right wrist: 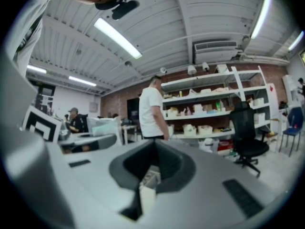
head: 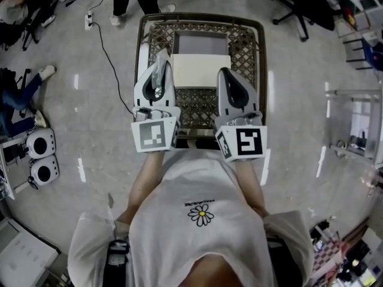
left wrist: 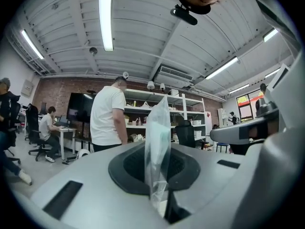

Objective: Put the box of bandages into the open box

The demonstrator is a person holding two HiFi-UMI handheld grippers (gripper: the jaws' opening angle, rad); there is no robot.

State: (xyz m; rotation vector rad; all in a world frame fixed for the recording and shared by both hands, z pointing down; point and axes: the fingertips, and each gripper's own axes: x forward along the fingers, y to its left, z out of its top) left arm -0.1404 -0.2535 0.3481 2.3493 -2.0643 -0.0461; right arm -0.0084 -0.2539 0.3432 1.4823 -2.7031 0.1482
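Note:
In the head view both grippers are held side by side over a wire-mesh cart (head: 245, 40). A white flat box (head: 200, 70) lies in the cart, with a grey open space (head: 200, 43) behind it. My left gripper (head: 160, 67) is shut on a thin clear plastic bag (left wrist: 158, 142), which stands up between its pads. My right gripper (head: 227, 76) has its jaws together, and nothing shows between them (right wrist: 151, 171). Both gripper views look out over the room, not down into the cart. I cannot pick out a box of bandages.
A person in a white shirt (left wrist: 108, 118) stands near shelves (right wrist: 209, 109) ahead. A black office chair (right wrist: 248, 137) is at the right. On the floor left of the cart lie a cable with a power strip (head: 90, 20) and two round white devices (head: 40, 155).

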